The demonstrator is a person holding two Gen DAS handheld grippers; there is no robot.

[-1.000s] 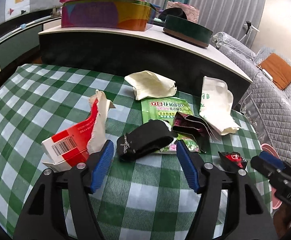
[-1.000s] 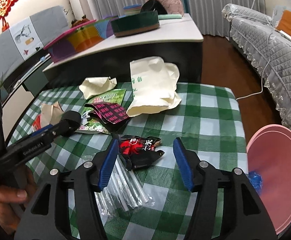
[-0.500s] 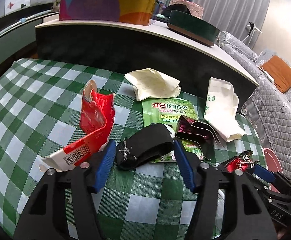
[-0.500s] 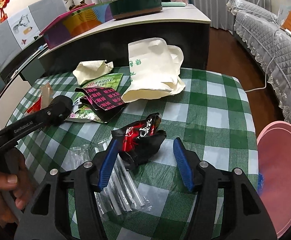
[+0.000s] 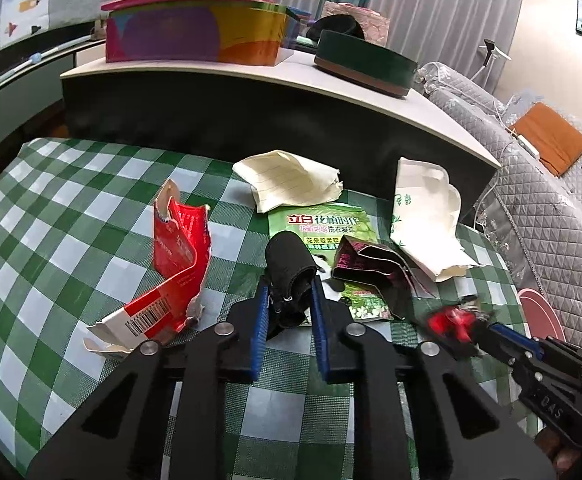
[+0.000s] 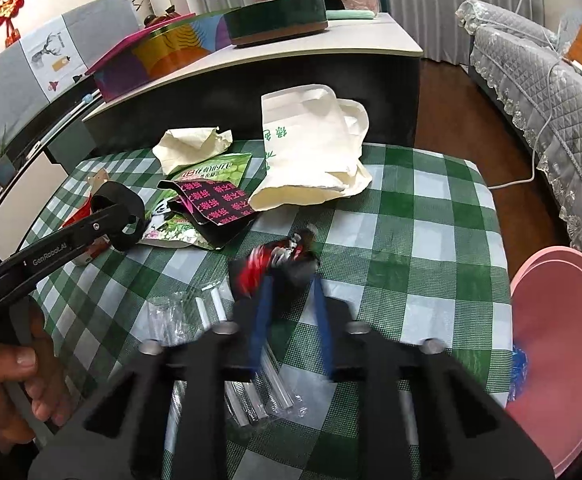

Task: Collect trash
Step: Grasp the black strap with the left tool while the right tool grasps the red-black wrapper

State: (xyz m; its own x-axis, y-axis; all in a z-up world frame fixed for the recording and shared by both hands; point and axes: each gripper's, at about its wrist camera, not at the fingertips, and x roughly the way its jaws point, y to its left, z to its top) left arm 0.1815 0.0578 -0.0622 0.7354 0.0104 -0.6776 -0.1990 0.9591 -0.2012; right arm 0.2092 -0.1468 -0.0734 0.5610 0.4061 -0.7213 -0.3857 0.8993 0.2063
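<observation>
My left gripper [image 5: 289,294] is shut on a black fabric strap [image 5: 289,268], held upright above the green checked tablecloth [image 5: 51,248]; the strap also shows in the right wrist view [image 6: 121,208]. My right gripper [image 6: 291,284] is shut on a red and black wrapper [image 6: 277,264], lifted off the cloth; it also shows in the left wrist view [image 5: 455,322]. A torn red carton [image 5: 171,272], a green packet [image 5: 331,232], a black and pink pouch [image 6: 217,204], crumpled cream paper [image 5: 291,180] and a cream paper bag [image 6: 311,152] lie on the table.
A clear plastic wrapper with tubes [image 6: 219,344] lies under my right gripper. A pink bin [image 6: 559,360] stands off the table's right edge. A dark cabinet [image 5: 251,120] with a colourful box [image 5: 195,36] stands behind. A grey sofa [image 6: 551,80] is at right.
Both grippers closed: the left took hold of the black strap and stood it up, the right pinched the red and black wrapper and raised it.
</observation>
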